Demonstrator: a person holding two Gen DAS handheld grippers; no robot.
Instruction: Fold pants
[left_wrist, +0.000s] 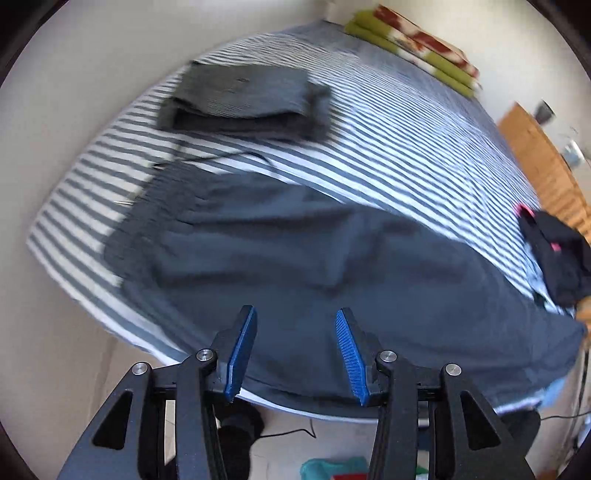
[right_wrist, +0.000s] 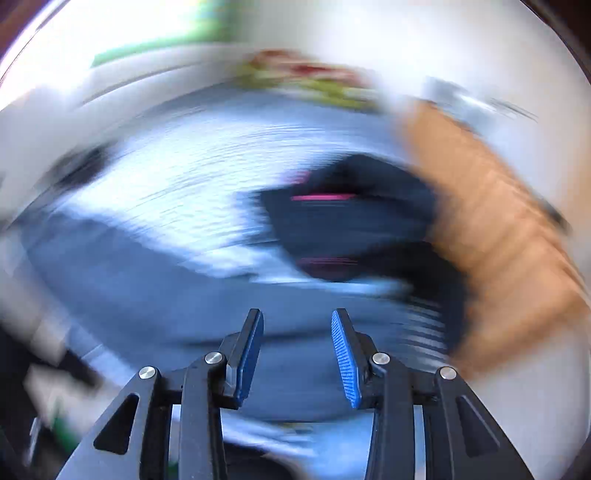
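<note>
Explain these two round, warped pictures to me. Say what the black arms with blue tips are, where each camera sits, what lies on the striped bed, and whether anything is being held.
Each picture comes from a wide-angle camera mounted on a hand-held two-finger clamp; a person carries one in each hand. The black arms with blue pads are the clamp's fingers. One picture looks along the left gripper, the other along the right gripper, which is badly blurred. On the striped bed cover lie dark blue-grey pants spread flat near the camera, a folded dark grey garment farther back, a crumpled black garment with pink trim at the right, and a green and red folded blanket at the far end. Both grippers are open above the pants and hold nothing.
</note>
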